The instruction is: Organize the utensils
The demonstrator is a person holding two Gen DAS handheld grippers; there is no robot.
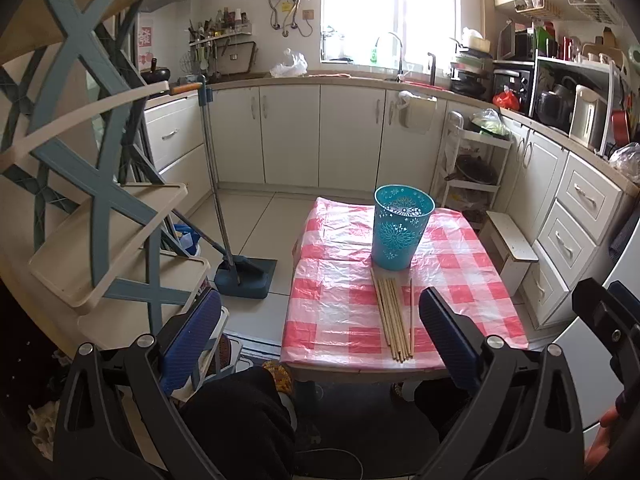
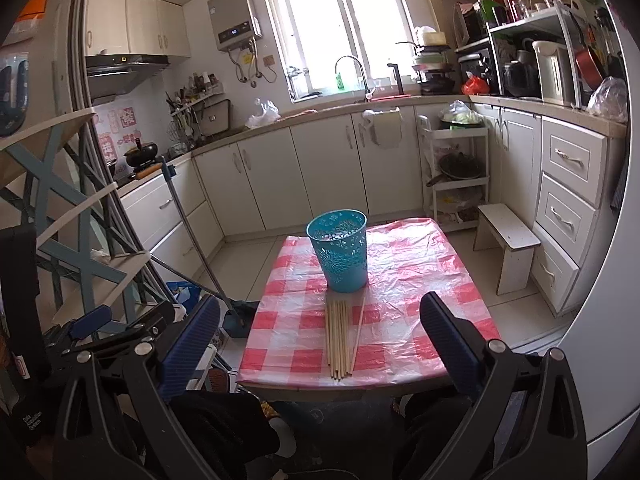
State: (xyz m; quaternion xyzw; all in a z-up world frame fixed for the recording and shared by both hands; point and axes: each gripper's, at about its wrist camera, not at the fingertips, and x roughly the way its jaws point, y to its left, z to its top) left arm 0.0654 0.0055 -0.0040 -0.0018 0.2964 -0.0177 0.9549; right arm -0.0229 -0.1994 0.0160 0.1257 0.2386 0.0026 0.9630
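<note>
- Two views. Left wrist: the left gripper (image 1: 320, 336) hangs with jaws spread wide and empty, short of the table's near edge; wooden chopsticks (image 1: 394, 316) lie bundled toward that edge, tips just beside the teal perforated cup (image 1: 400, 232) mid-table.
- Right wrist: the right gripper (image 2: 320, 340) is likewise wide apart, holding nothing, before the checkered tablecloth (image 2: 408, 280); one chopstick lies slanted beside the bundle.

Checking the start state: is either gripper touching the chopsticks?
Apart. Both wrist views show open grippers, left and right, hanging short of the table, chopsticks untouched.

Inside of cup (image 1: 402, 236) — hidden by its wall
</note>
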